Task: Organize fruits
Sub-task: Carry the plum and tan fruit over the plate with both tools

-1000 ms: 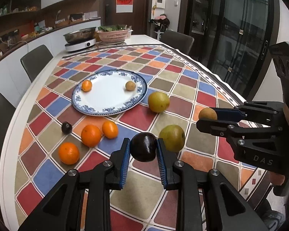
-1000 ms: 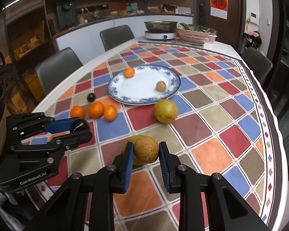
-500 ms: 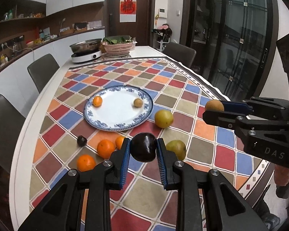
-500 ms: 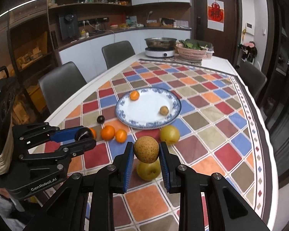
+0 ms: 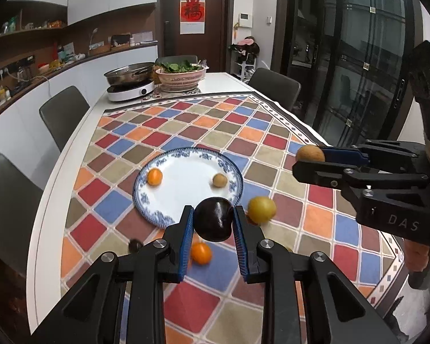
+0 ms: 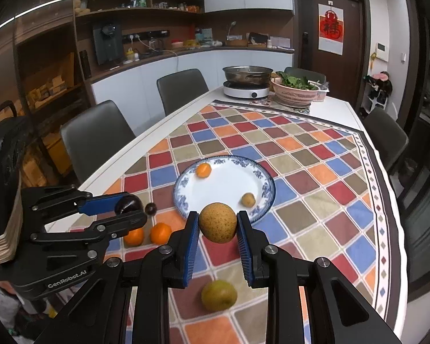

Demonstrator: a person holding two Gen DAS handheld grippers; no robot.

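Blue pads, left gripper (image 5: 212, 223): you are pinching a dark plum (image 5: 213, 222) between the jaws, lifted clear of the tablecloth (image 5: 272, 132) and hanging just short of the near rim of the plate (image 5: 186, 182).
Right gripper (image 6: 218, 226): you are clamping a speckled brown pear (image 6: 218, 222) the same way, raised off the cloth, also lined up with the plate's near rim.
Plate: it is sitting mid-table, already carrying a small orange (image 5: 154, 176) at its left side and a little brown fruit (image 5: 220, 180) at its right; the white middle is showing bare.
Still on the cloth: a yellow pear (image 5: 261, 209) just off the plate's right rim, a green pear (image 6: 219, 295) near the table's front edge, two oranges (image 6: 160, 232) and a small dark fruit (image 6: 150, 208) toward the left edge.
Doing it well: you are carrying two round fruits at once, so, as a judgement, lower each into the bare middle until it is resting on the china before easing the jaws apart; dropped from height, either will likely roll.
Watch for: keep the two grippers apart over the plate, and set down away from the two fruits already lying there.
Progress: looks early, most fruit is waiting off the plate.
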